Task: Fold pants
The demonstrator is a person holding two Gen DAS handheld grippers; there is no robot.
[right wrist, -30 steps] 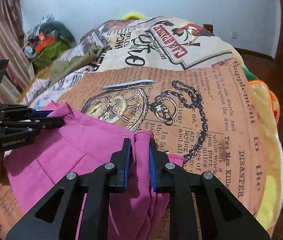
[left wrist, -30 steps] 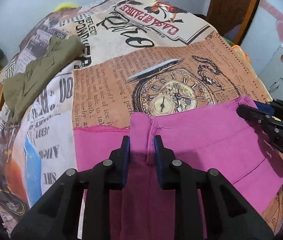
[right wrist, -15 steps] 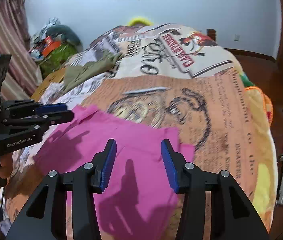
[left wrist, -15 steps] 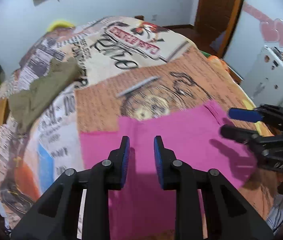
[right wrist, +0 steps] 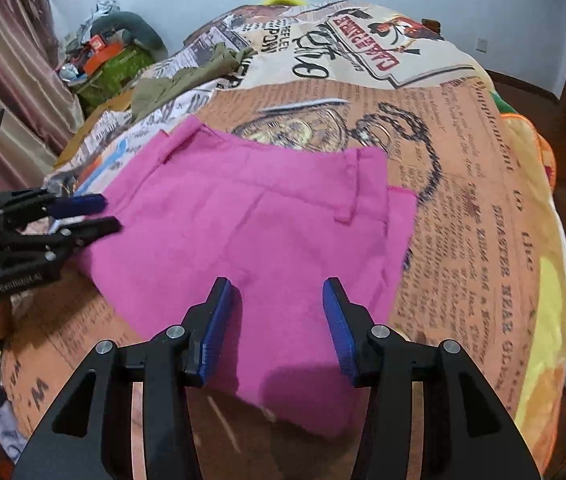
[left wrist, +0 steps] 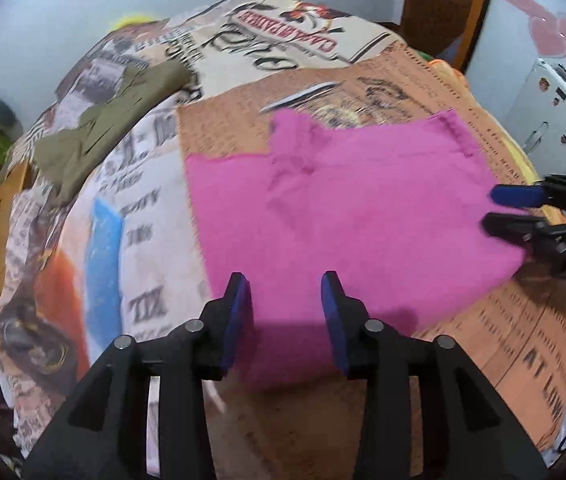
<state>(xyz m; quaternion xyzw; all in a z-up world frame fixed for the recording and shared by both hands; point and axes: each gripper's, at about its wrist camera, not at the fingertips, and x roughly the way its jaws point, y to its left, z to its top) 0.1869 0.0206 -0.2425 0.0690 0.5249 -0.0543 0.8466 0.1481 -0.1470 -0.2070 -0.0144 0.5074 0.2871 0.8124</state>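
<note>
The pink pants [left wrist: 347,216] lie folded flat on the bed, also in the right wrist view [right wrist: 251,232]. My left gripper [left wrist: 286,322] is open and empty, raised above the near edge of the pants; it shows at the left in the right wrist view [right wrist: 91,218]. My right gripper [right wrist: 277,328] is open and empty, raised above the near edge of the pants; it shows at the right in the left wrist view [left wrist: 511,210].
The bed carries a newspaper-print cover [left wrist: 323,92]. An olive green garment [left wrist: 103,128] lies at its far left, also in the right wrist view [right wrist: 187,76]. A white appliance [left wrist: 551,120] stands at the right. Clutter [right wrist: 107,56] sits beside the bed by a curtain.
Both grippers let go of the pants' top edge, opened and pulled back and up. The pants now lie flat on the bed.
</note>
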